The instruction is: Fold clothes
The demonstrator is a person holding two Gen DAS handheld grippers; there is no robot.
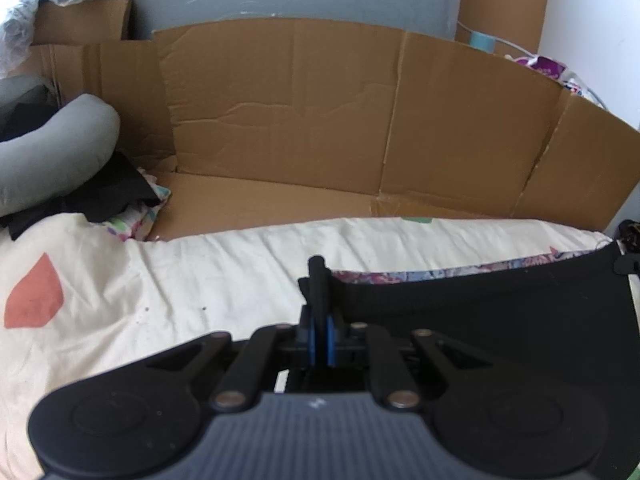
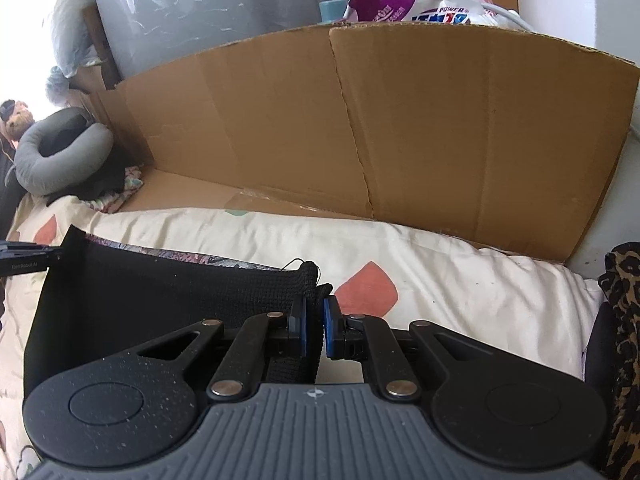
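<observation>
A black knit garment with a floral patterned layer at its top edge is stretched above the cream bed sheet. My left gripper is shut on the garment's left corner. In the right wrist view the same garment hangs to the left, and my right gripper is shut on its right corner. The left gripper's tip shows at the far left edge of the right wrist view, at the garment's other corner.
A flattened cardboard box stands along the back of the bed. A grey neck pillow and dark clothes lie at the left. A leopard-print cloth is at the right edge. Bags sit behind the cardboard.
</observation>
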